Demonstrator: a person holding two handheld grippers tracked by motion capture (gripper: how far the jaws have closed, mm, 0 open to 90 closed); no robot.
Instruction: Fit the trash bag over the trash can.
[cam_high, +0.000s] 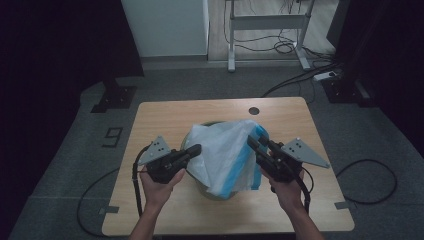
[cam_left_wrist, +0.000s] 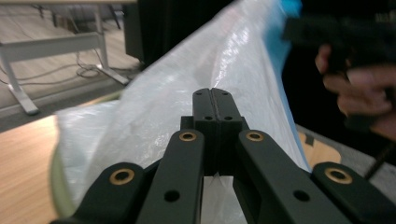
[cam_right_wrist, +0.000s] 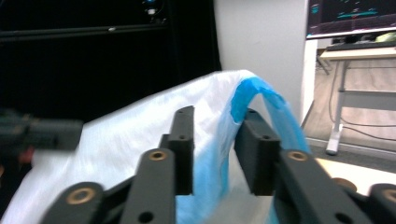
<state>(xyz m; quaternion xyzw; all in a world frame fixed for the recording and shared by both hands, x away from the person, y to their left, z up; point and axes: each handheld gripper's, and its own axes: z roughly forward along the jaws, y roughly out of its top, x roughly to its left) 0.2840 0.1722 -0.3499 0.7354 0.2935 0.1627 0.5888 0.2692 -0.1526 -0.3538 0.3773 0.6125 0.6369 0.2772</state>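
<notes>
The left gripper has its black fingers pressed together, pinching a fold of the white, blue-edged plastic bag, which rises toward the upper right. Left, the pale wooden worktop shows; far right, a hand grips the other gripper, blurred.

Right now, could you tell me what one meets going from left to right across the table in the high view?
Left gripper → white and blue plastic bag over a green bin → right gripper, all on the wooden table.
</notes>
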